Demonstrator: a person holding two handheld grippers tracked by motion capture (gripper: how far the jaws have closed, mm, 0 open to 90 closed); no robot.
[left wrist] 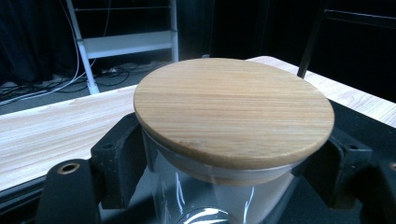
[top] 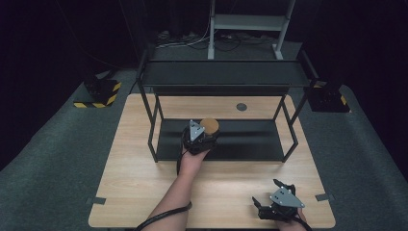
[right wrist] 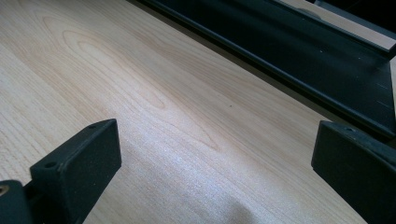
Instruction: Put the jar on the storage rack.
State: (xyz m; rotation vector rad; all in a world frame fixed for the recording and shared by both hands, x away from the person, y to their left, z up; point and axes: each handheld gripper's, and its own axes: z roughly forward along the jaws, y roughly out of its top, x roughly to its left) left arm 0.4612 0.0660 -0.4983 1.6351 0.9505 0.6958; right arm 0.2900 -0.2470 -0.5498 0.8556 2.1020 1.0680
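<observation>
Glass jar w/ wooden lid upright on rack's lower shelf, near its left end, between jaws of left tool; grip uncertain. Right tool wide apart, idle near surface's front-right corner, farther off.

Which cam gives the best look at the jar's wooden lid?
The left gripper view: the wooden lid sits close up with its grain visible, atop the glass jar, between the left tongs. The high view shows it as a small brown disc on the rack's lower shelf. The right gripper view faces the table.
</observation>
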